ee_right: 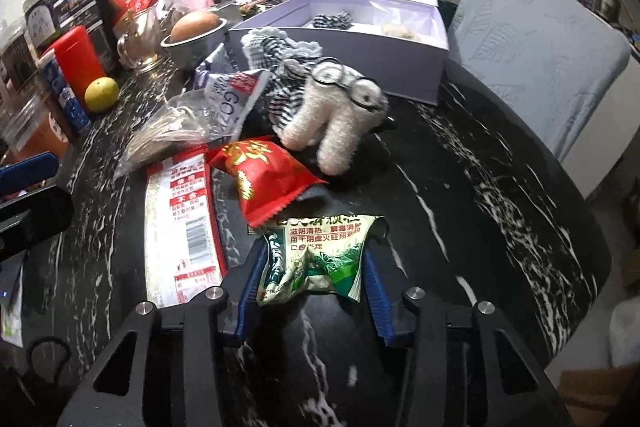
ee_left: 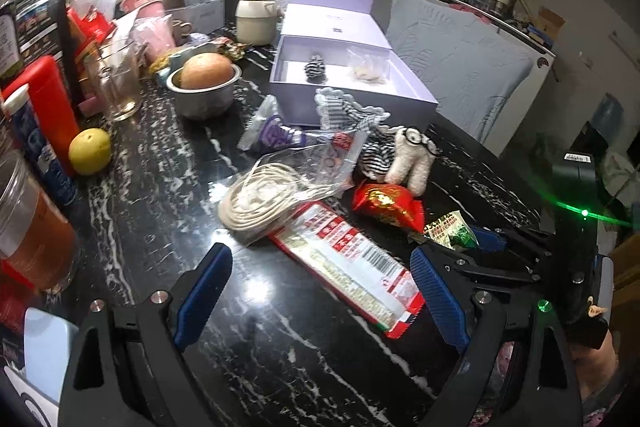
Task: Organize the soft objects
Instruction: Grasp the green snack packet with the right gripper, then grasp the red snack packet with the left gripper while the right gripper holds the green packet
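My right gripper [ee_right: 310, 269] is shut on a green and white sachet [ee_right: 316, 255], held just above the black marble table [ee_right: 480, 167]; the sachet also shows in the left wrist view [ee_left: 450, 231]. My left gripper [ee_left: 320, 291] is open and empty over the table, with a long red and white packet [ee_left: 352, 263] between its fingers. A white plush toy with glasses [ee_right: 340, 107] lies on striped cloth [ee_right: 280, 51] before an open lilac box [ee_right: 380, 27]. The box holds a striped scrunchie [ee_left: 316, 67] and a small clear bag [ee_left: 368, 67].
A red snack packet [ee_right: 260, 175], a bagged coil of cord [ee_left: 260, 199] and a purple pouch [ee_left: 272, 135] lie mid-table. A metal bowl with a fruit [ee_left: 204, 83], a yellow fruit [ee_left: 90, 151], a glass, bottles and jars crowd the left. A padded chair [ee_right: 540, 67] stands right.
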Demonstrator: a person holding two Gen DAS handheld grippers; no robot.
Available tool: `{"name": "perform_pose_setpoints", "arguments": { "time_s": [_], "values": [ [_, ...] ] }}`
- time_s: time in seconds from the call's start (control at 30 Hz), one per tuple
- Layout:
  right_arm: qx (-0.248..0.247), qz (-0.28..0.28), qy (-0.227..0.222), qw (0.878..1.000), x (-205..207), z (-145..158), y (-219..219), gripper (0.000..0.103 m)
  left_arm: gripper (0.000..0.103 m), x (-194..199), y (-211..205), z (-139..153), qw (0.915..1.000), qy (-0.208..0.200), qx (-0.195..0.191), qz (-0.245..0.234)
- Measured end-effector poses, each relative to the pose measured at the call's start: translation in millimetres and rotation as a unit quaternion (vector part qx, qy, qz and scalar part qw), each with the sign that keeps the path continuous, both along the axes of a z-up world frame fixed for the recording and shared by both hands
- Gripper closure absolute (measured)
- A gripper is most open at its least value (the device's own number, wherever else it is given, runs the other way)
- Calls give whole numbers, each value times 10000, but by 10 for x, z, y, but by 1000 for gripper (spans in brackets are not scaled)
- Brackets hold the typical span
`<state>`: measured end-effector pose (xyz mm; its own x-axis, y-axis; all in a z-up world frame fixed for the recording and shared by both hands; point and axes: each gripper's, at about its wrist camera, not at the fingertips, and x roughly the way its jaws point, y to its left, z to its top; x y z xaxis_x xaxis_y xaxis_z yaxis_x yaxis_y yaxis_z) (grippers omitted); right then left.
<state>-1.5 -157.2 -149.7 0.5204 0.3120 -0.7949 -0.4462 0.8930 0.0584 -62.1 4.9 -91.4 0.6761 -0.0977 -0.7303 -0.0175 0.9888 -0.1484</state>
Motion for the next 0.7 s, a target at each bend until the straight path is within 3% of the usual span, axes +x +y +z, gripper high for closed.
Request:
{"name": "perform_pose_setpoints", "arguments": {
  "time_s": [0.47, 0.7],
  "values": [
    [349, -683, 121, 9970, 51, 110, -648, 57, 11, 475, -445, -42, 9967, 115, -213, -770],
    [457, -913, 165, 9946, 162, 112, -843, 57, 11, 805, -598, -225, 9943, 433, -107, -972]
  ]
}}
